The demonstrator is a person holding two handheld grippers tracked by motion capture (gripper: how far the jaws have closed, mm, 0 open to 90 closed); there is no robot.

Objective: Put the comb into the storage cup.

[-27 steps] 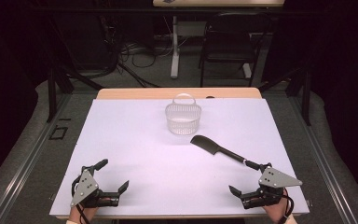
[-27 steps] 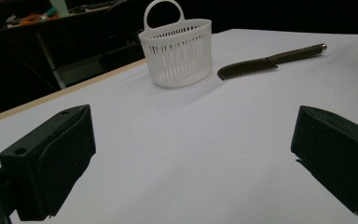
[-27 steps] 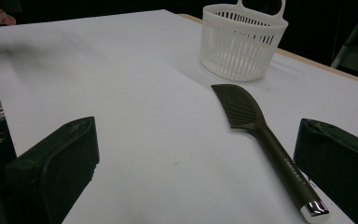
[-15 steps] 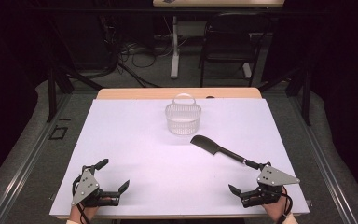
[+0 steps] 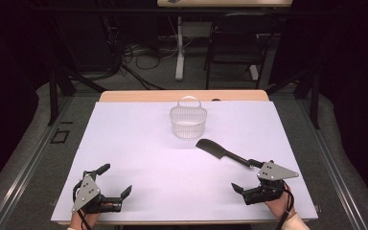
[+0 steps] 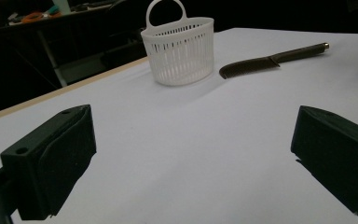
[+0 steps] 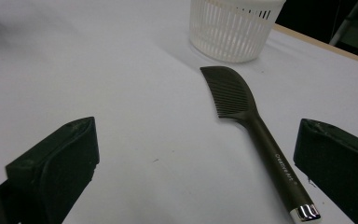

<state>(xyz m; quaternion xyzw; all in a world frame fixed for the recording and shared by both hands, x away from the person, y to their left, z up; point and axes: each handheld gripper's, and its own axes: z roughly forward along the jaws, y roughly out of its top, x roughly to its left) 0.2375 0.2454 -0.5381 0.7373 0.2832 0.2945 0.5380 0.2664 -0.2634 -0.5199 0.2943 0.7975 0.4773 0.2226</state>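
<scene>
A black comb (image 5: 219, 152) lies flat on the white table, teeth end toward the basket. Its silver-tipped handle (image 7: 279, 175) points at my right gripper (image 5: 245, 175). That gripper is open, and the handle's end lies on the table between its jaws, nearer the right one, untouched. A white slatted basket (image 5: 188, 122) with a loop handle stands upright behind the comb. My left gripper (image 5: 115, 179) rests open near the table's front left, nothing between its jaws. Ahead of it in the left gripper view are the basket (image 6: 179, 46) and the comb (image 6: 270, 60).
The white sheet (image 5: 139, 143) covers the table, with a wooden strip (image 5: 139, 96) at its far edge. Beyond the table stand a dark chair (image 5: 235, 43), a table leg and loose cables on the floor.
My right gripper has edged a little forward toward the comb's handle. The left gripper, comb and basket have not moved.
</scene>
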